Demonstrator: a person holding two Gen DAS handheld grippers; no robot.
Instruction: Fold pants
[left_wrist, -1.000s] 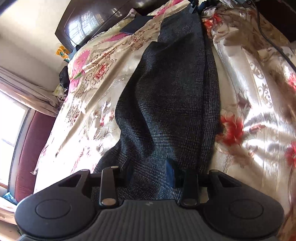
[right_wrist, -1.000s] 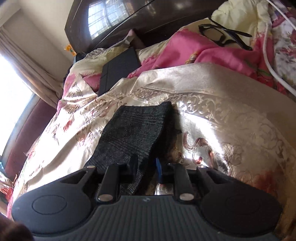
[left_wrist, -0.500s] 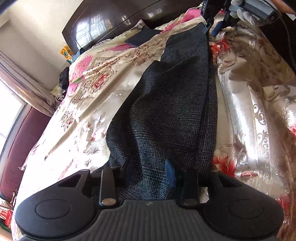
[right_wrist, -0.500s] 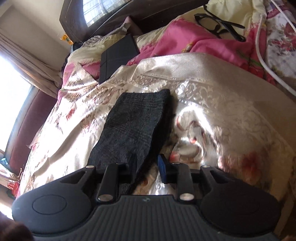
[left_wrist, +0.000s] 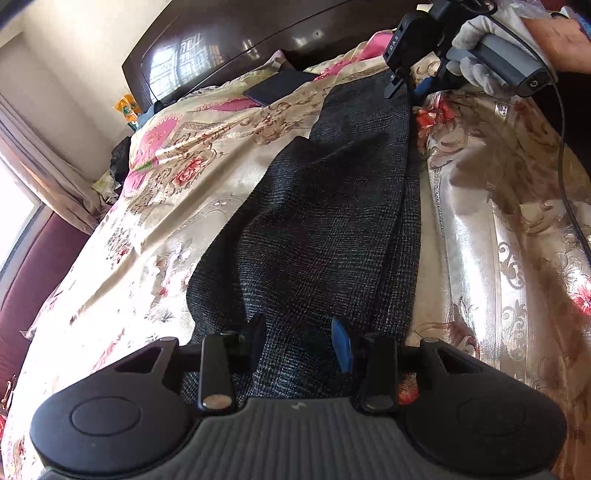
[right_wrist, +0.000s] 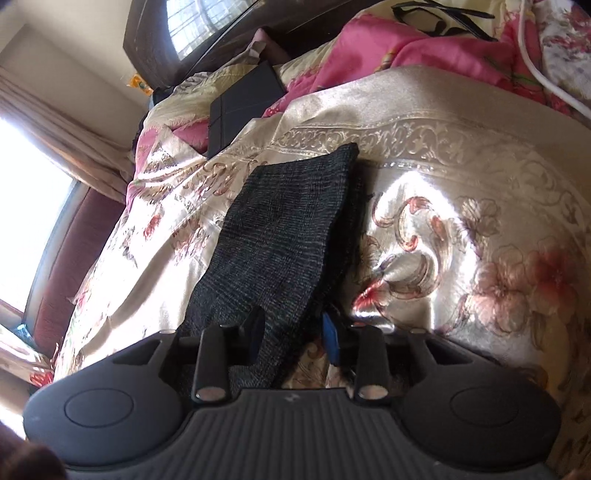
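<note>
We see a bed (left_wrist: 480, 229) under a floral satin spread; on it lie dark checked pants (left_wrist: 325, 221), a black case (right_wrist: 240, 107) and glasses (right_wrist: 436, 18).

Pants (left_wrist: 325, 221) dark grey checked; bedspread (left_wrist: 480, 236) cream, red-pink floral.

The pants (left_wrist: 325, 221) are spread along the bed (left_wrist: 498, 229) from 6 toward 12 o'clock. A flat case (left_wrist: 277, 86) is placed at 11 o'clock, before the headboard (left_wrist: 229, 40).

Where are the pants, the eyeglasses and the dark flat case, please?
pants (left_wrist: 325, 221): left wrist view, middle of the dark checked fabric.
eyeglasses (right_wrist: 439, 18): right wrist view, black frame.
dark flat case (right_wrist: 240, 107): right wrist view, its top face.
</note>
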